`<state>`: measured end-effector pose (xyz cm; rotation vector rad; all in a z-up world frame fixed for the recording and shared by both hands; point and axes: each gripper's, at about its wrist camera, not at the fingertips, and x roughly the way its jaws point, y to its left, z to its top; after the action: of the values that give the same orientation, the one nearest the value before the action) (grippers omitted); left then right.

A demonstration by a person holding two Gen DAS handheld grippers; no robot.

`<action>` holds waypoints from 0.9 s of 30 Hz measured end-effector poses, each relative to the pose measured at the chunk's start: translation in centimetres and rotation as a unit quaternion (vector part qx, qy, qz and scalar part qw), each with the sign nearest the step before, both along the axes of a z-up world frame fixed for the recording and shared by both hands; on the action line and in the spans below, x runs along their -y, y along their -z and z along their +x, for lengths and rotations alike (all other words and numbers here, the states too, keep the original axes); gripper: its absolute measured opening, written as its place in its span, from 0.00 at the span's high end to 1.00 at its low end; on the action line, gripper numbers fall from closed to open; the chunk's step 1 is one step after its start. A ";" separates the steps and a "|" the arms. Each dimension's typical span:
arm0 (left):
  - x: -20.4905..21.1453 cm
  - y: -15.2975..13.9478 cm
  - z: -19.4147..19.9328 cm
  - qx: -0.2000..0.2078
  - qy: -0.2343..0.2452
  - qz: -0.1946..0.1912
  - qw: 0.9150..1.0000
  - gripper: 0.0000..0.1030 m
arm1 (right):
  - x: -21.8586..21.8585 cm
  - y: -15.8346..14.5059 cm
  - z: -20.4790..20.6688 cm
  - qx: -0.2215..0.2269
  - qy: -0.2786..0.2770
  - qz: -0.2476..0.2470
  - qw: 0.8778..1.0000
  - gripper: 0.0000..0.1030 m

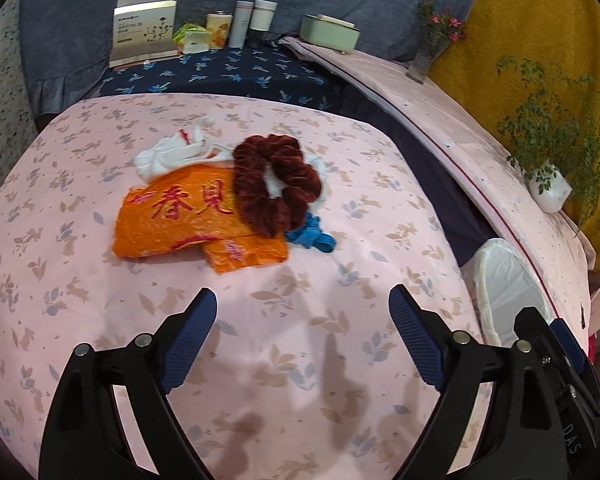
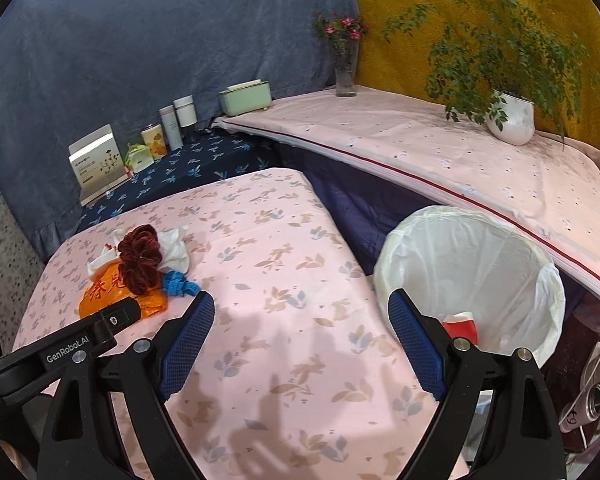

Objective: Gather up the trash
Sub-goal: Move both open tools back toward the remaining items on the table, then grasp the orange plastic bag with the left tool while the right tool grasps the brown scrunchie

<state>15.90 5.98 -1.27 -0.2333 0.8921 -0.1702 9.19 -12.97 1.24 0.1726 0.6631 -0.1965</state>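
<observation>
Both tongs occupy the foreground of their own views. Left tongs [image 1: 302, 312] stand wide with nothing between the blue pads, above bare pink cloth short of the trash pile. Right tongs [image 2: 301, 314] are likewise wide and empty, positioned between the pile and the waste bin [image 2: 392, 256].

Location of task items: the pile sits on the worktop [image 1: 100, 320], covered by a pink leaf-print cloth. It comprises an orange plastic bag [image 1: 184, 220] with red characters, a dark red scrunchie [image 1: 274, 184] lying across the bag's edge, crumpled white tissue [image 1: 168, 156] behind, and a blue scrap [image 1: 312, 236] touching the scrunchie's near side. The bin, lined with a white bag, stands just beside the worktop's edge; a red-and-white scrap [image 2: 462, 322] already lies inside.

Risks, as judged:
- Items overlap. Closing on the scrunchie may drag the bag or the tissue along, and a part-held piece could drop short of the bin.
- The bag is thin and flat. Pads may slide over it or pinch the cloth beneath, pulling the cover.
- The scrunchie may not be trash; which item to take cannot be settled here.
- Both tongs work close together and could collide near the pile.
</observation>
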 end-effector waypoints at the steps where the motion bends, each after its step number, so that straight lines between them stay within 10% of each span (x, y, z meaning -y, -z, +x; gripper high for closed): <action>1: -0.4 0.1 0.1 0.000 -0.004 0.001 1.000 0.19 | -0.5 0.0 0.2 -0.001 -0.004 -0.001 1.000 0.17; 27: -9.8 1.9 3.3 -0.004 -0.068 0.067 0.995 0.19 | -11.0 1.9 7.8 -0.021 -0.094 -0.005 0.995 0.17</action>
<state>19.16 15.74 -3.17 -0.1679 0.8879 0.0169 16.99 -1.93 -0.68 0.0957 0.7155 -0.0216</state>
